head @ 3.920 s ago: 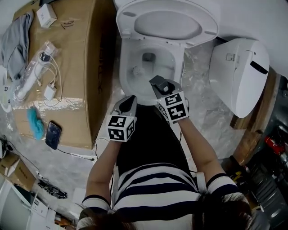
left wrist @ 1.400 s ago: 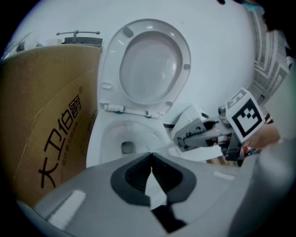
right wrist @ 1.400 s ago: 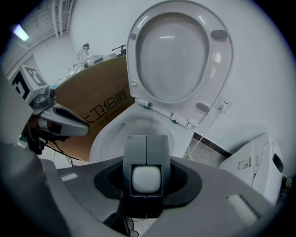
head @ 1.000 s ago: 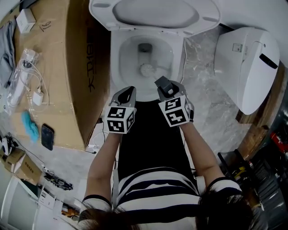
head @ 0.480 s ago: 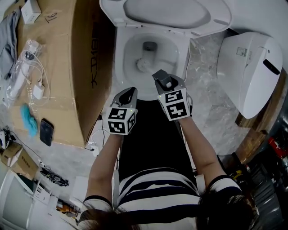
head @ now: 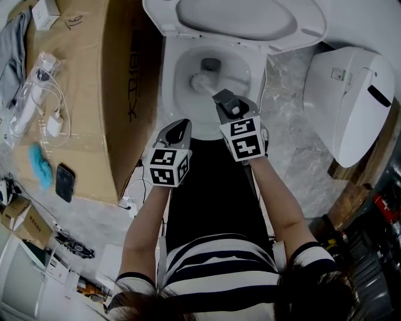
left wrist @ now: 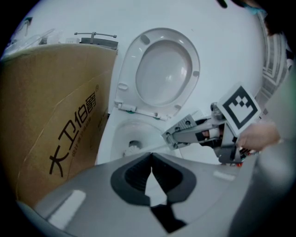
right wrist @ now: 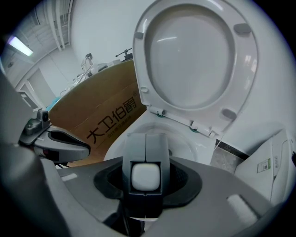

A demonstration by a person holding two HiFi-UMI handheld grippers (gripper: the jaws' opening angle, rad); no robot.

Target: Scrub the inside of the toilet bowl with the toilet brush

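The white toilet bowl [head: 168, 88] stands open with its lid [head: 238, 17] raised. Inside it lies the round white head of the toilet brush [head: 200, 81], just in front of the drain hole [head: 211, 64]. My right gripper [head: 223, 99] hangs over the bowl's front rim, shut on the end of the brush handle [right wrist: 145, 177]. In the left gripper view the brush head [left wrist: 133, 148] shows in the bowl [left wrist: 111, 134], with the thin handle running to the right gripper [left wrist: 182, 134]. My left gripper [head: 180, 128] hovers beside the front rim, shut on nothing.
A big cardboard box [head: 81, 94] stands close on the bowl's left, with a phone [head: 64, 183], a blue cloth [head: 41, 168] and cables on it. A second white toilet unit [head: 344, 94] lies to the right on plastic-covered floor. The person's legs are right at the bowl's front.
The brush head has moved from the bowl's left front wall back toward the drain hole. The right gripper followed slightly forward; the left gripper stayed beside the rim.
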